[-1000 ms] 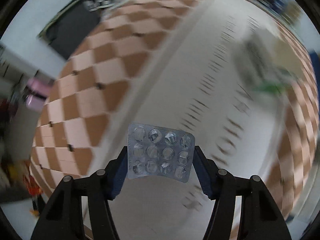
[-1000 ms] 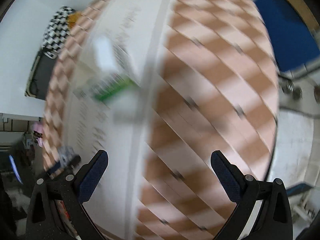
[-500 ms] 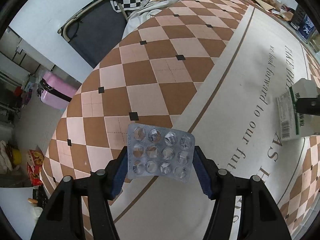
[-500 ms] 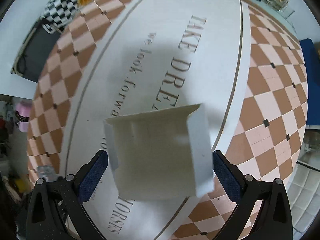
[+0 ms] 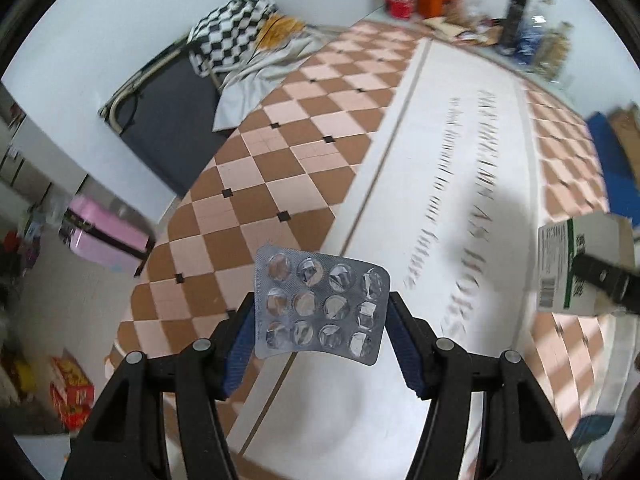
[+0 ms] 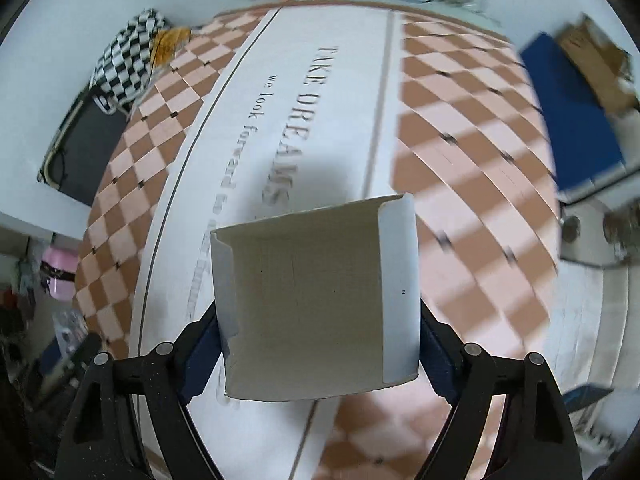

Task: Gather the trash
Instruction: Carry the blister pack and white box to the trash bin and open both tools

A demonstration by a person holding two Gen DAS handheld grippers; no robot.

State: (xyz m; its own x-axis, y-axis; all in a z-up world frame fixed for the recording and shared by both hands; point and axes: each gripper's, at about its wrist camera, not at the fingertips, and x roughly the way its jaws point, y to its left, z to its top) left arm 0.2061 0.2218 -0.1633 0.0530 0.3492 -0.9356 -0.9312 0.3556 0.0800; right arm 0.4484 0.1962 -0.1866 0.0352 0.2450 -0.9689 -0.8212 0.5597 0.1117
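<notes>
My left gripper [image 5: 322, 334] is shut on a used silver blister pack [image 5: 322, 306] and holds it above the floor. My right gripper [image 6: 318, 330] is shut on an opened white cardboard box [image 6: 316, 300], its grey inner side facing the camera. The same box, with green print and a barcode, shows at the right edge of the left wrist view [image 5: 576, 266], clamped by a black finger [image 5: 608, 280].
The floor has brown and pink checked tiles [image 5: 280, 168] and a white band with lettering [image 6: 304, 120]. A folded black cot with a checked cloth [image 5: 224, 48], a pink suitcase [image 5: 104, 236], clutter along the far wall [image 5: 460, 8] and a blue mat [image 6: 572, 120] surround it.
My right gripper has closed on the white box and lifted it off the floor. My left gripper has kept the blister pack and tilted up toward the far wall.
</notes>
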